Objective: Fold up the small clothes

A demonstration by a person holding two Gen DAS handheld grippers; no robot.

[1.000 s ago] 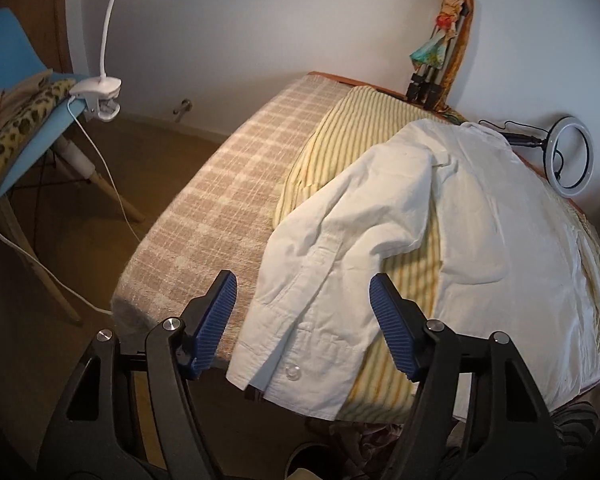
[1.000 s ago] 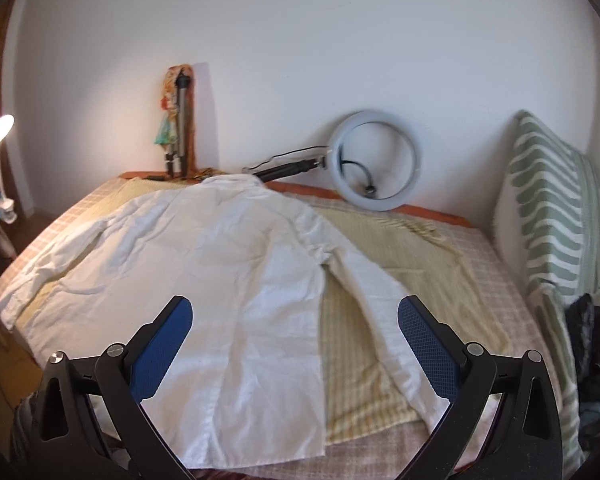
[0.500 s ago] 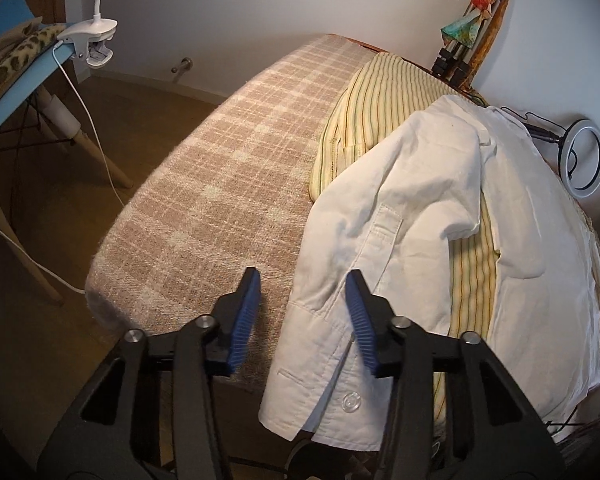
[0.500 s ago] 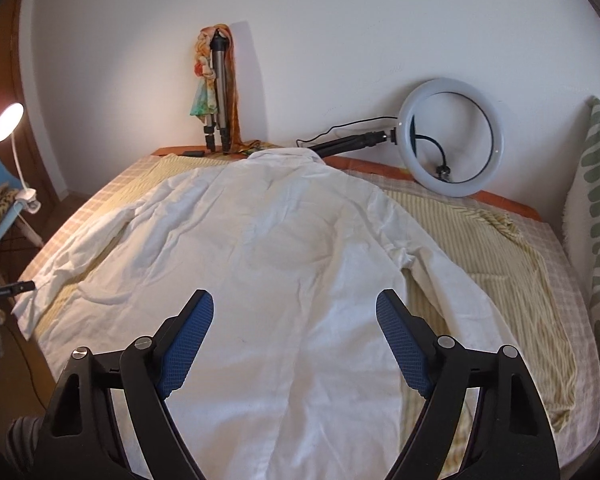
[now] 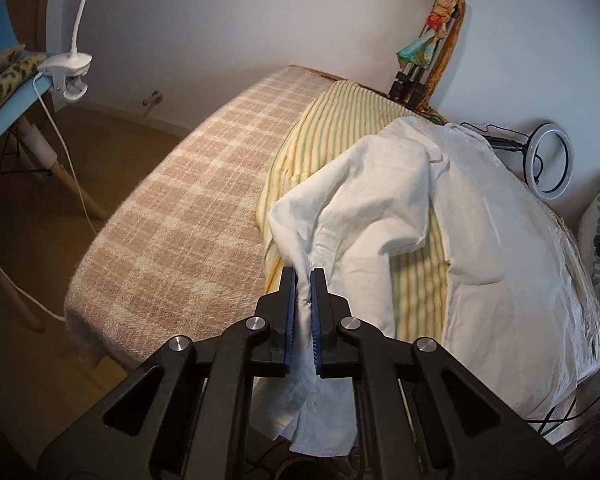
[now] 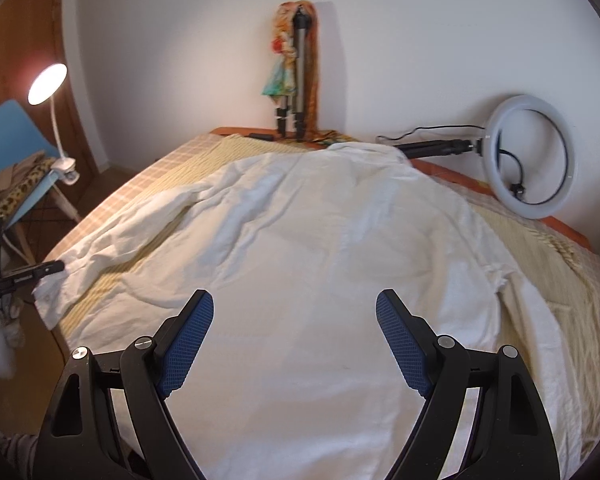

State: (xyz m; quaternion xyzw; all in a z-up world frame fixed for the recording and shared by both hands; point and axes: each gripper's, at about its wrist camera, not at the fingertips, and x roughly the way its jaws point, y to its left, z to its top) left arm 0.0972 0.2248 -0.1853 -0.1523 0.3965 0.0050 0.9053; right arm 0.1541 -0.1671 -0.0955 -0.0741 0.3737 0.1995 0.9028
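Observation:
A white long-sleeved shirt lies spread back-up on a bed, collar toward the far wall. My left gripper is shut on the cuff end of the shirt's left sleeve and holds it bunched at the bed's near left edge. In the right wrist view that gripper shows at the far left, on the sleeve end. My right gripper is open and empty, above the shirt's lower back. The right sleeve lies along the shirt's right side.
A yellow striped sheet lies under the shirt on a checked blanket. A ring light and a tripod stand against the far wall. A blue chair with a clip lamp stands left of the bed.
My left gripper closed from wide open onto the sleeve cuff and the sleeve bunched up. My right gripper moved forward and left, over the middle of the shirt, still open.

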